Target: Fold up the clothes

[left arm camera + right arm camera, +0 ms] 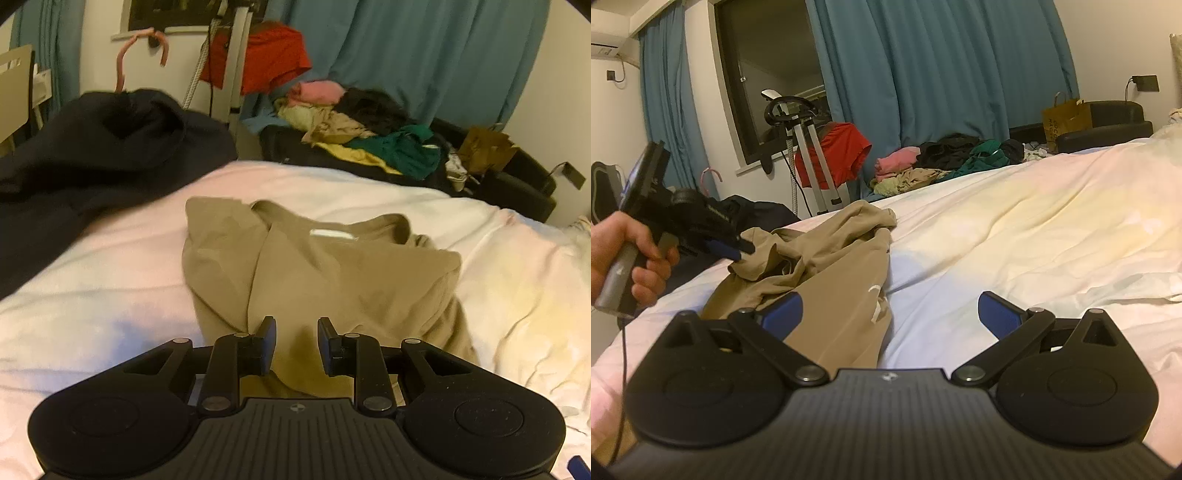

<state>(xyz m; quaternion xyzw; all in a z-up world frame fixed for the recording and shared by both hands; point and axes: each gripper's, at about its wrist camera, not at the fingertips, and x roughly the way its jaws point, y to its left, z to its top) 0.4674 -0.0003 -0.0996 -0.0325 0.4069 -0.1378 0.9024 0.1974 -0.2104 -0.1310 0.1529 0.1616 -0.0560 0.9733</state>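
Note:
A tan shirt (314, 273) lies crumpled on the white bed (110, 288), collar and white label facing up. My left gripper (296, 332) hovers over its near edge with a narrow gap between the fingers and no cloth between them. In the right wrist view the same shirt (827, 266) lies left of centre, and the left gripper (738, 251) sits at its far left edge, held by a hand. My right gripper (890, 314) is wide open and empty, its left finger (783, 314) over the shirt's near end.
A dark garment (92, 155) lies on the bed's left side. A pile of mixed clothes (369, 125) sits on a black bench beyond the bed. A red shirt (838, 151) hangs on a stand by teal curtains (942, 74). A paper bag (1065, 118) stands at the back right.

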